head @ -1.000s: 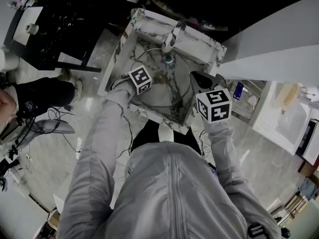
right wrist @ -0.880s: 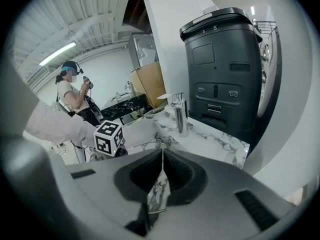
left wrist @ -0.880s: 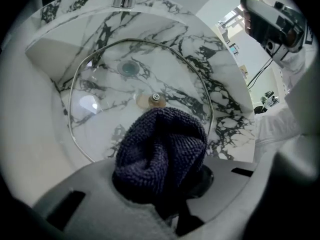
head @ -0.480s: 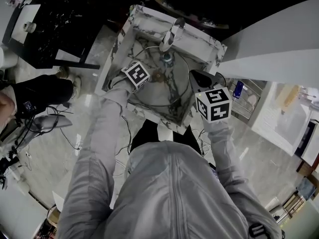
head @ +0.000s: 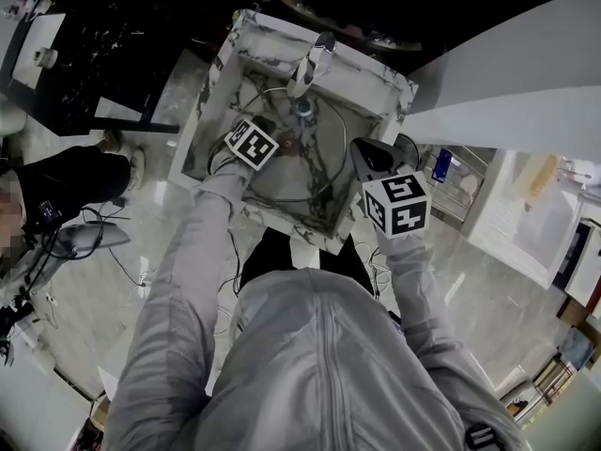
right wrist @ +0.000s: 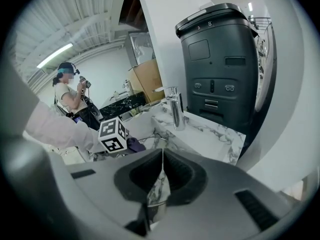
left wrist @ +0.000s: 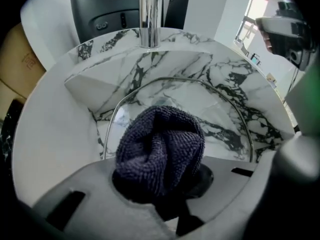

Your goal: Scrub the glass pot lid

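Both jaws of the left gripper [left wrist: 165, 186] are clenching a bunched dark purple knitted cloth [left wrist: 160, 146], keeping it just ahead of the gripper against or very near the round metal-rimmed glass pot lid [left wrist: 222, 119] for scrubbing. The right gripper [right wrist: 161, 184] is pinching the lid's rim, apparently propping it tilted inside the white black-veined marble sink [head: 371, 78]. Beyond the left gripper a chrome faucet [left wrist: 148, 14] is crowding upward strokes. A black boxy appliance [right wrist: 225, 59] is standing ahead of the right gripper, and a person [right wrist: 67, 91] is standing far off to its left.
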Motion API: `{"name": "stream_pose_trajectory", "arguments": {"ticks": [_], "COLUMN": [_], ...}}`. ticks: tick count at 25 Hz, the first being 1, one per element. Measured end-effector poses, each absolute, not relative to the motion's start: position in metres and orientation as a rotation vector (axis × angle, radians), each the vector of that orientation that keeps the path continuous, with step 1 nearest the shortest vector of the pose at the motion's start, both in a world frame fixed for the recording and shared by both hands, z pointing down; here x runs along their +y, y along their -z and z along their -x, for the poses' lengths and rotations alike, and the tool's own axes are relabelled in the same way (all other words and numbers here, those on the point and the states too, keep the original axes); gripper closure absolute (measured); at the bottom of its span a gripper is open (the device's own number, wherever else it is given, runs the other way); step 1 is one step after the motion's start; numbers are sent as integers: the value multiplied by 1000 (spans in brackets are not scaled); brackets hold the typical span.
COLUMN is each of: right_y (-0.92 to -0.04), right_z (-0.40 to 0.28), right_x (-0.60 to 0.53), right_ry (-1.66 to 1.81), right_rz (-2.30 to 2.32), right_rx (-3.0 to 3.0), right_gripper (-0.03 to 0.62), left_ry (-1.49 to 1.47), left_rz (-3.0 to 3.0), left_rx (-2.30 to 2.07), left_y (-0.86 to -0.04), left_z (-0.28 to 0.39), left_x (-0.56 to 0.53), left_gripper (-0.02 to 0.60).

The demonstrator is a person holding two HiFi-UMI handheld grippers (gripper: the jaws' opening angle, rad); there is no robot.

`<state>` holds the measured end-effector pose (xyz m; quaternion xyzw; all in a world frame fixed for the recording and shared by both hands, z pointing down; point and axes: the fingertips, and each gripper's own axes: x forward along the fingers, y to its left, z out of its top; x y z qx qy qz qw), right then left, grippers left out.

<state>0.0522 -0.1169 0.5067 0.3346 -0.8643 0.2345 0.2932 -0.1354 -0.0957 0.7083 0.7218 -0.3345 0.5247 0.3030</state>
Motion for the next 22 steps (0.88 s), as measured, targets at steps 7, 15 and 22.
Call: {"name": "stream_pose_trajectory", "arguments": {"ticks": [7,15,22], "right_y": [-507,-513,-515], "right_z": [-66,-75,-82], "right_x": [-114,-108,-100], "right_ry": [-639,-667,-682], "right_rz": [-928,-961,-982], "right_rx": [-2286,-2265,-2247], "right_gripper": [563,563,563], "left_ry": [-1139,-1066,-1060], "left_rz": [-1850,-1872,-1957], "left_rx": [-1055,-1104,-1032], "left_y": [-699,-699,-699], "left_z": [129,106,71], "left_x": [-125,-146,-154], "left_gripper": [500,500,500]}}
